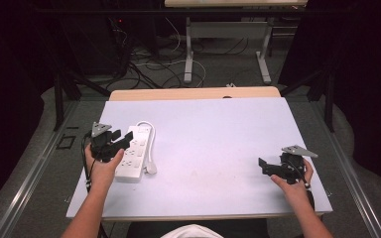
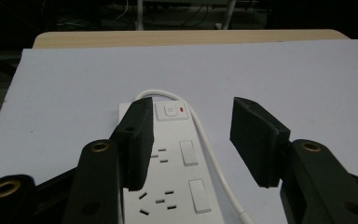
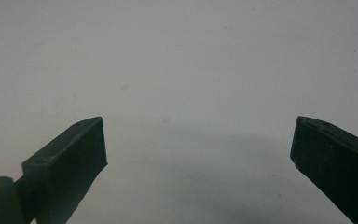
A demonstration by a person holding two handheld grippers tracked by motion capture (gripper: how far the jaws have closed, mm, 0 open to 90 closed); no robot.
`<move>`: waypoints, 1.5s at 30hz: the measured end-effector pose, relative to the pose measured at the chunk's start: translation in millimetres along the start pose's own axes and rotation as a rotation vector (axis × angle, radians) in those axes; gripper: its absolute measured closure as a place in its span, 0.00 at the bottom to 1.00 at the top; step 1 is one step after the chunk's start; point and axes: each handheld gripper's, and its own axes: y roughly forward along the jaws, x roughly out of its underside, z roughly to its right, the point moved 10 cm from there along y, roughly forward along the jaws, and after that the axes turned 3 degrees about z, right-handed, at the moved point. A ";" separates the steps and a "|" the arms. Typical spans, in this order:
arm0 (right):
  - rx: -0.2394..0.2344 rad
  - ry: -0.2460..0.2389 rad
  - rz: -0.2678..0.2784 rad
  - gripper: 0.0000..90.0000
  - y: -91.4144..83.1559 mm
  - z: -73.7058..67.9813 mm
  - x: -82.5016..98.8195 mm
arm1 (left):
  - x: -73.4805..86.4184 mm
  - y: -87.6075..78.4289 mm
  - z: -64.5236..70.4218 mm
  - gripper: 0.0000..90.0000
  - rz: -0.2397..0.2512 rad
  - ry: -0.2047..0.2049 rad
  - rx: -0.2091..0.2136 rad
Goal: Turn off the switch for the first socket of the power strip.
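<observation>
Power strip (image 2: 177, 177) is being straddled by the open left hand-held gripper (image 2: 191, 135), not yet clamped; closing on its sides is judged next, right hand-held gripper (image 3: 198, 149) open and idle.

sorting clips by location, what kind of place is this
Probably a lab or workshop set up for recording, not a home. A plain white table holds just a white power strip, loose cables sprawl over the floor behind it, and dark curtains hang at the sides.

In the left gripper view the power strip (image 2: 177, 163) runs off the bottom edge, its left side hidden behind a jaw, its cord's (image 2: 214, 158) plug cut off.
</observation>
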 end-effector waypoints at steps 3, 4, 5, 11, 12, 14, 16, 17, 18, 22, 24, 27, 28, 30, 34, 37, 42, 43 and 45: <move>-0.002 -0.003 -0.001 0.03 0.4 0.4 0.4 | -2.6 1.4 2.7 0.56 -0.004 -0.008 0.004; -0.002 -0.003 -0.002 0.03 0.4 0.5 0.4 | -3.4 2.2 3.5 0.56 -0.005 -0.009 0.004; -0.002 -0.003 -0.002 0.03 0.5 0.5 0.4 | -4.4 3.2 4.4 0.56 -0.003 -0.010 0.003; 0.005 -0.003 0.008 0.04 0.8 1.2 -0.5 | -11.5 9.1 10.0 0.56 -0.017 -0.015 0.005; 0.004 -0.005 0.006 0.04 0.7 1.4 -0.4 | -12.4 10.0 10.5 0.56 -0.018 -0.020 0.005; -0.003 -0.006 0.000 0.04 0.3 1.3 0.1 | -13.6 11.4 10.6 0.56 -0.015 -0.023 0.001; -0.004 0.000 -0.003 0.04 0.2 0.8 0.4 | -14.5 14.0 10.9 0.57 -0.026 -0.031 0.002; -0.004 0.000 -0.003 0.04 0.3 0.9 0.5 | -14.8 15.0 10.7 0.57 -0.025 -0.032 0.001; -0.004 0.000 -0.003 0.04 0.3 0.9 0.5 | -15.1 16.0 10.7 0.57 -0.025 -0.035 0.001; -0.006 -0.005 -0.002 0.04 0.5 1.1 0.3 | -15.5 18.7 9.8 0.58 -0.020 -0.048 -0.002; -0.006 0.000 -0.006 0.04 0.6 0.5 0.7 | -14.8 20.6 7.5 0.58 -0.027 -0.059 -0.008; -0.007 -0.002 -0.005 0.04 0.6 0.4 0.7 | -14.9 22.2 5.7 0.59 -0.024 -0.067 -0.014; -0.007 0.000 -0.006 0.04 0.6 0.1 0.8 | -15.0 23.0 4.7 0.60 -0.021 -0.075 -0.016; -0.007 -0.001 -0.008 0.04 0.7 0.3 1.1 | -15.2 24.2 2.3 0.62 -0.020 -0.087 -0.017; -0.007 -0.001 -0.009 0.04 1.3 0.7 1.5 | -15.0 24.9 -0.6 0.65 -0.026 -0.102 -0.017; -0.009 -0.002 -0.009 0.04 1.5 0.7 1.7 | -14.3 26.4 -2.8 0.69 -0.031 -0.118 -0.012; -0.008 -0.006 -0.011 0.04 2.1 1.2 2.2 | -11.8 29.3 -5.2 0.73 -0.045 -0.137 -0.002; -0.009 -0.005 -0.013 0.04 2.2 1.0 2.5 | -10.0 30.7 -5.8 0.74 -0.055 -0.145 0.002; -0.009 0.000 -0.017 0.04 2.4 1.0 2.8 | -8.0 32.3 -6.4 0.75 -0.063 -0.153 0.005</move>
